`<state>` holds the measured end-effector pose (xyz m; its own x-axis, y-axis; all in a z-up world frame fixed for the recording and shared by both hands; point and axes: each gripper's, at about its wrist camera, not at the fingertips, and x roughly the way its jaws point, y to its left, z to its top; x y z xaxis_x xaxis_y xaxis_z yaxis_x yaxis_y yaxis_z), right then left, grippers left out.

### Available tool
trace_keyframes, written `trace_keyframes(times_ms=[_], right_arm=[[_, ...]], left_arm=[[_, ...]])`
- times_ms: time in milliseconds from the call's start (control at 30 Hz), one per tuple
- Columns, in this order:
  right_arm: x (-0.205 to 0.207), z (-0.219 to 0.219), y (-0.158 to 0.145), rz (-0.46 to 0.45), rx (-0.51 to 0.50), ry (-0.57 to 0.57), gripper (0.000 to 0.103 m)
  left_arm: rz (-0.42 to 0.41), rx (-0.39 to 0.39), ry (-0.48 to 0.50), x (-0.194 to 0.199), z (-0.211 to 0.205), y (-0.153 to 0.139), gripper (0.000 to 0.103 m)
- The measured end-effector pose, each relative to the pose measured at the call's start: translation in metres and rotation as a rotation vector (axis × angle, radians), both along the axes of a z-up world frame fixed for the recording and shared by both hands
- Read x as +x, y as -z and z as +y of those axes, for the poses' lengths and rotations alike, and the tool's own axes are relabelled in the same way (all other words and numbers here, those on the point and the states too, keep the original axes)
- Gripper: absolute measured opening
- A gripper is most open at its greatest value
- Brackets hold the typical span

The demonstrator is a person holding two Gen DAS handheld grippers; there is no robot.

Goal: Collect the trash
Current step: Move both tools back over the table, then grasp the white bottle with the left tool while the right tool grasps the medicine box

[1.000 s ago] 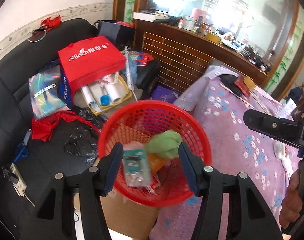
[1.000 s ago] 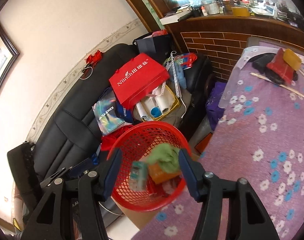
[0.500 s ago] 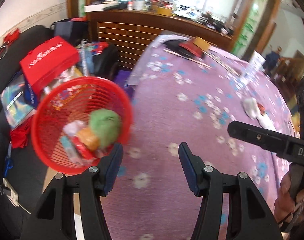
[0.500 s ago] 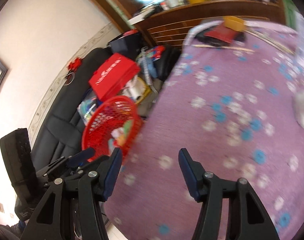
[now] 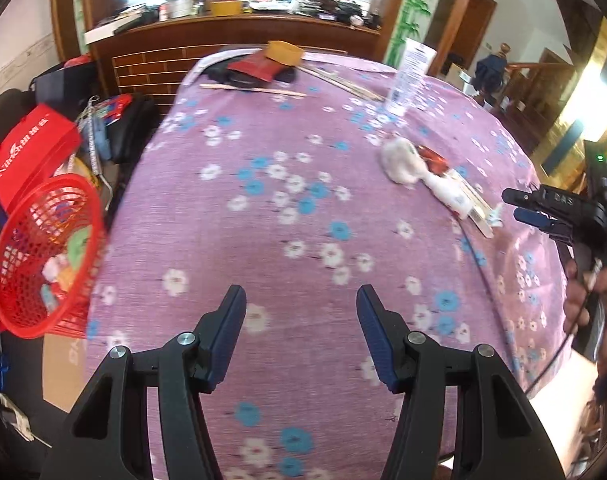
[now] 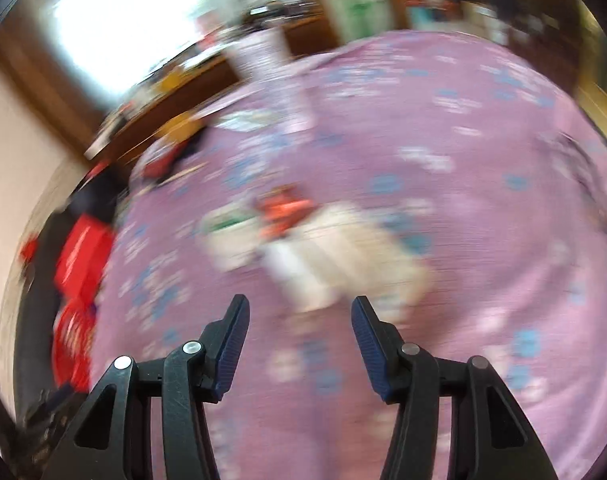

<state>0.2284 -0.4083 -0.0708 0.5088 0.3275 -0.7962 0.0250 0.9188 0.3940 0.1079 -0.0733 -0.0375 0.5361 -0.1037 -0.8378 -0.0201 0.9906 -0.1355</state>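
Both sets of jaws stand wide apart with nothing between them: the left gripper (image 5: 301,300) hangs over the purple flowered tablecloth (image 5: 303,240), and the right gripper (image 6: 299,312) does the same in its own badly smeared view. A second ago both wrist cameras looked straight down into the red mesh basket (image 5: 43,256), which filled the gap between the fingers; half a second ago it had slid to the left, and now it sits at the far left edge of the left wrist view, hanging off the side of the table, with green, white and orange scraps inside it. Past the left gripper, toward the right of the cloth, lies the trash that is not yet collected: a crumpled white tissue (image 5: 399,160) touching a red wrapper (image 5: 433,160), and just beside them a white tube (image 5: 447,196) with flat wooden sticks. The right gripper also shows from the side at the right edge of the left wrist view, near that pile, and in its own view a blurred pale and red heap (image 6: 303,240) lies just ahead of its fingertips. Farther back stand a clear printed bottle (image 5: 409,76), a red pouch (image 5: 259,68) and a yellow box (image 5: 283,52) at the table's far end, with a cluttered wooden counter (image 5: 231,28) behind.
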Motion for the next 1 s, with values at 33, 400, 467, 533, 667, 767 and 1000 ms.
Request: trace_keyframes(times_ms=[33,400,467,533,667,767,1000], right_arm=[[0.004,-0.007,0.005,0.014,0.008,0.015,0.056],[0.036,-0.014,0.041,0.087,-0.036,-0.007,0.011],[0.028,-0.021,0.033,0.051,-0.052,-0.023,0.006],[0.018,-0.028,0.024,0.026,-0.063,-0.032,0.006],[-0.012,-0.043,0.006,-0.019,-0.083,-0.054,0.006],[-0.033,-0.056,0.000,-0.023,-0.065,-0.067,0.006],[-0.070,-0.081,-0.010,-0.042,0.000,-0.066,0.006]], left_arm=[[0.003,0.002,0.004,0.001,-0.006,0.001,0.056],[0.005,0.002,0.106,0.042,-0.083,-0.011,0.062],[0.011,-0.011,0.121,0.053,-0.096,-0.012,0.062],[0.020,-0.029,0.133,0.068,-0.110,-0.009,0.063],[0.066,-0.051,0.131,0.102,-0.138,0.006,0.063],[0.112,-0.068,0.118,0.131,-0.156,0.024,0.063],[0.193,-0.045,0.082,0.180,-0.187,0.068,0.038]])
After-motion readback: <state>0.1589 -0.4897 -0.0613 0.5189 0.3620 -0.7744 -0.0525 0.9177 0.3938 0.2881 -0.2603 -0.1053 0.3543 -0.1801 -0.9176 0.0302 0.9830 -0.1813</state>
